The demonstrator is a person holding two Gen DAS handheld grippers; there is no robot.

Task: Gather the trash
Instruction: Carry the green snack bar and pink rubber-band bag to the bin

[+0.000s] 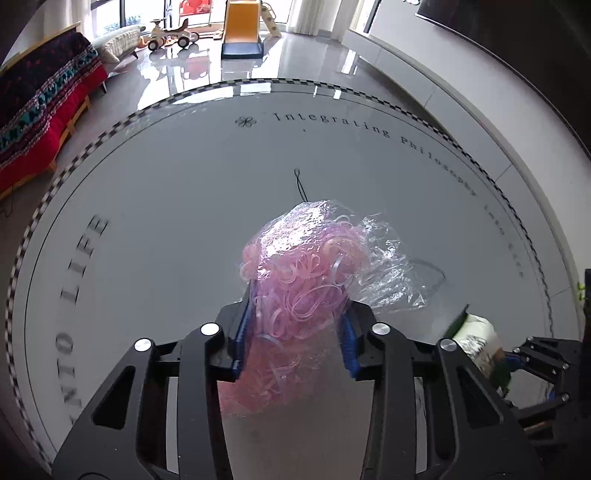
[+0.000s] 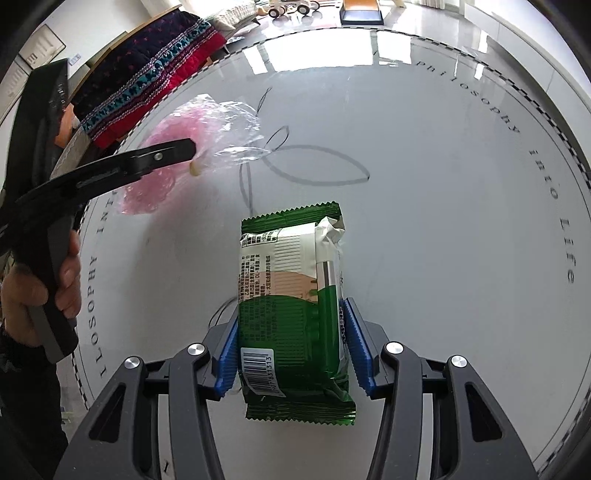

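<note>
A clear plastic bag of pink rubber bands [image 1: 306,266] sits between the blue pads of my left gripper [image 1: 299,314], which is shut on it just above the round white table [image 1: 147,184]. The right wrist view shows the same bag [image 2: 221,125] at the upper left, with one black finger [image 2: 166,153] of the left gripper across it. My right gripper [image 2: 291,317] is shut on a green and white snack packet [image 2: 291,277], its pads pressing both long sides. That packet [image 1: 476,339] also shows at the right edge of the left wrist view.
The table [image 2: 443,184] carries printed lettering, a leaf line drawing [image 2: 314,166] and a checkered rim. A person's hand [image 2: 62,280] grips the left gripper's handle. Beyond the table stand a sofa with a red and dark blanket [image 1: 44,110], toy cars [image 1: 170,35] and a slide [image 1: 242,29].
</note>
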